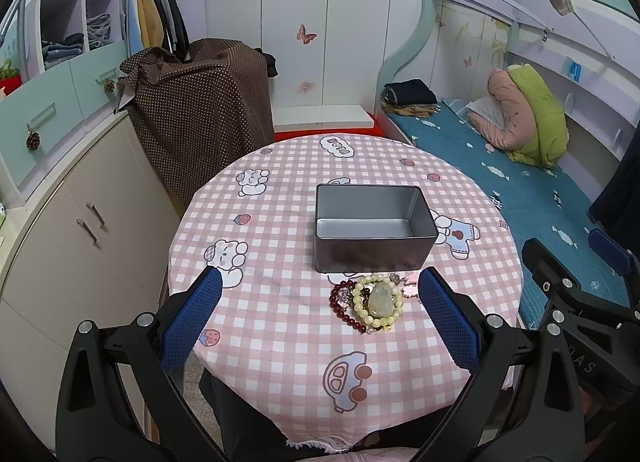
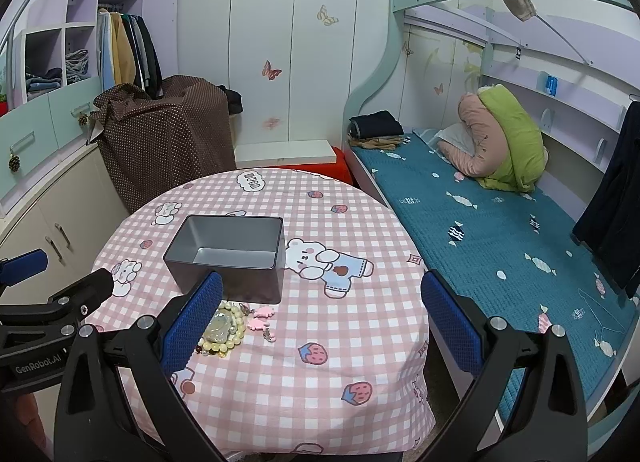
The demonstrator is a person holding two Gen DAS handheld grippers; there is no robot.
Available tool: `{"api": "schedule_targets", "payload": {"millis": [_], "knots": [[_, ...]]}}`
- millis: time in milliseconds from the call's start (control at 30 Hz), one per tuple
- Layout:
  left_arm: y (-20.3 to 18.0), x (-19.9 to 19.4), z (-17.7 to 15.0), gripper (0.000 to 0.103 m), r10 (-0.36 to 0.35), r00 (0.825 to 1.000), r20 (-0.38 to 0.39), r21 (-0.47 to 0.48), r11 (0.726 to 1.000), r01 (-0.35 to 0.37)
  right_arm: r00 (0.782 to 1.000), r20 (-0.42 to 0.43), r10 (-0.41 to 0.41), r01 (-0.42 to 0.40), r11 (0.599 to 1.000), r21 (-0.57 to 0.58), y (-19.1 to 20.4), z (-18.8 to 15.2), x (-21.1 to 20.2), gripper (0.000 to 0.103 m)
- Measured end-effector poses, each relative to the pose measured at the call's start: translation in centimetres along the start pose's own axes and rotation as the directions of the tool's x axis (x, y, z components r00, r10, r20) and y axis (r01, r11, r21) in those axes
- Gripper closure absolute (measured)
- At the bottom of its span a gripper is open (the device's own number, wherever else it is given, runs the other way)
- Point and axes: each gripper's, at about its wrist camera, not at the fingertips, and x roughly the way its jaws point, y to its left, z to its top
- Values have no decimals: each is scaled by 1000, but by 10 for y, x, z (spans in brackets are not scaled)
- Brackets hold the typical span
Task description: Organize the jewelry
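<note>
A pile of jewelry point(image 1: 372, 300) lies on the round table with the pink checked cloth point(image 1: 280, 326), just in front of an empty grey metal box point(image 1: 374, 240). The pile holds a pale yellow bead bracelet with a jade pendant point(image 1: 380, 298), a dark red bead bracelet point(image 1: 340, 308) and pink charms point(image 1: 408, 288). My left gripper point(image 1: 320, 294) is open above the table's near side, the pile between its fingers, nearer the right one. My right gripper point(image 2: 322, 302) is open to the right of the pile point(image 2: 224, 328) and the box point(image 2: 228, 258).
A bed with a teal cover point(image 2: 500, 230) runs along the right of the table. A cabinet point(image 1: 80, 230) and a brown dotted cloth over a case point(image 1: 200, 114) stand to the left. White wardrobes line the back wall.
</note>
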Motion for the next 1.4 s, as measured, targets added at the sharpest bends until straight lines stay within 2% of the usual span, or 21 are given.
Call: {"api": "schedule_targets", "payload": {"millis": [433, 767, 1000, 1067, 1267, 1400], "knots": [[10, 23, -2, 5, -4, 999, -54, 0, 1000, 4, 999, -50, 3, -3, 1000, -4, 0, -5, 20, 7], [25, 63, -12, 5, -23, 988, -154, -12, 1000, 21, 984, -178, -5, 2, 1000, -15, 0, -22, 62, 7], [37, 106, -28, 5, -31, 965, -261, -27, 999, 25, 953, -296, 59, -70, 997, -24, 13, -41, 97, 9], [40, 114, -31, 5, -31, 960, -278, -30, 999, 24, 940, -328, 89, -103, 994, -25, 19, -45, 106, 18], [48, 130, -36, 6, -32, 950, -310, -26, 999, 25, 895, -409, 177, -196, 981, -3, 38, -55, 125, 31], [51, 137, -37, 6, -33, 948, -317, -22, 999, 28, 881, -438, 179, -203, 979, -8, 47, -58, 135, 35]]}}
